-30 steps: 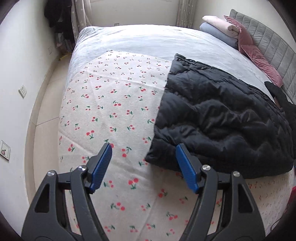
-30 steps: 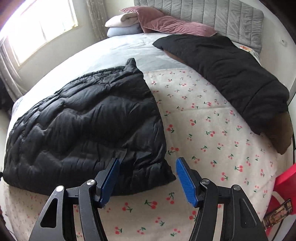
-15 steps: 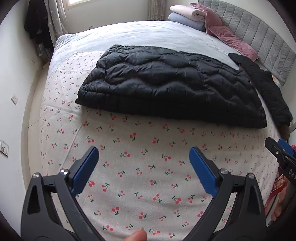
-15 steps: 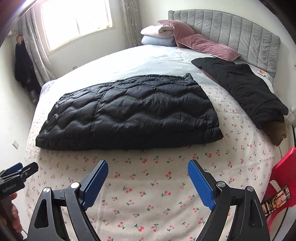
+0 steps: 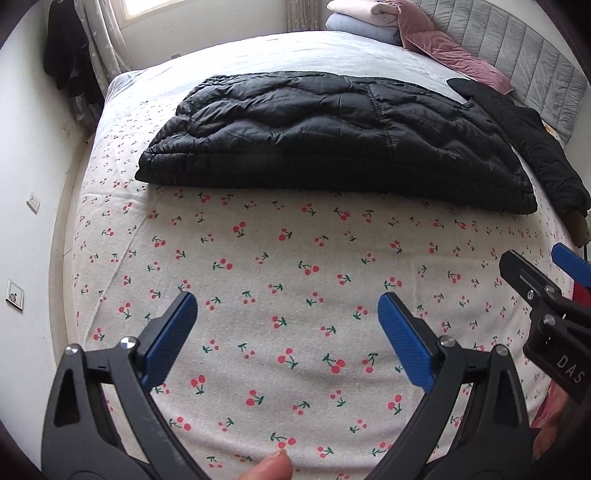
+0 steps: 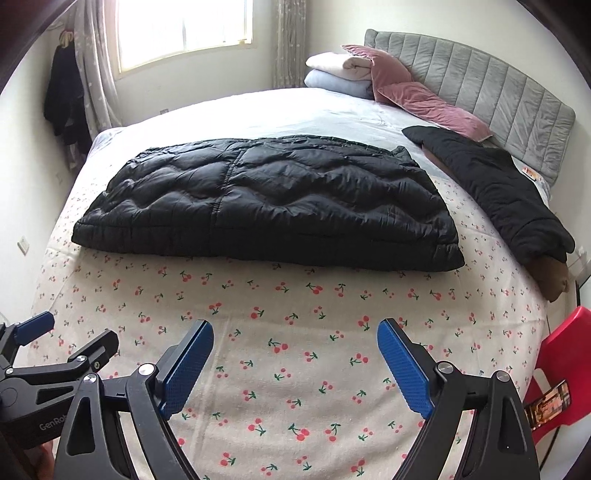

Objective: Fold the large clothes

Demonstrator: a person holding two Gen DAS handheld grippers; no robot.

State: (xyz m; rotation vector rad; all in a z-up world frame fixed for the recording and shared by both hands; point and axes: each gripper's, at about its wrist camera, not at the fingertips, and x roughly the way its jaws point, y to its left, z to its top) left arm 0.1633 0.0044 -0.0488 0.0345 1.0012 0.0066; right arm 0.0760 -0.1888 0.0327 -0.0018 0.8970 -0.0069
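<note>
Both the left hand-held gripper point(image 5: 286, 332) and right hand-held gripper point(image 6: 295, 362) hover spread wide and empty above the bed's point(image 6: 295, 325) near edge; the folded black jacket point(image 6: 273, 199) lies mid-bed.

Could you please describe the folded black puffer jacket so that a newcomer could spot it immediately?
On the large bed with the grey padded headboard, look at the cherry-print sheet. The shiny black quilted puffer jacket lies folded flat mid-bed. Unlike the matte black coat nearer the headboard, it has wavy stitching.

pretty clearly a home bedroom: big bed point(image 6: 480, 332) with a cherry-print sheet point(image 6: 295, 332), grey padded headboard point(image 6: 480, 85), pink pillows point(image 6: 424, 99), a curtained window point(image 6: 184, 33)
</note>
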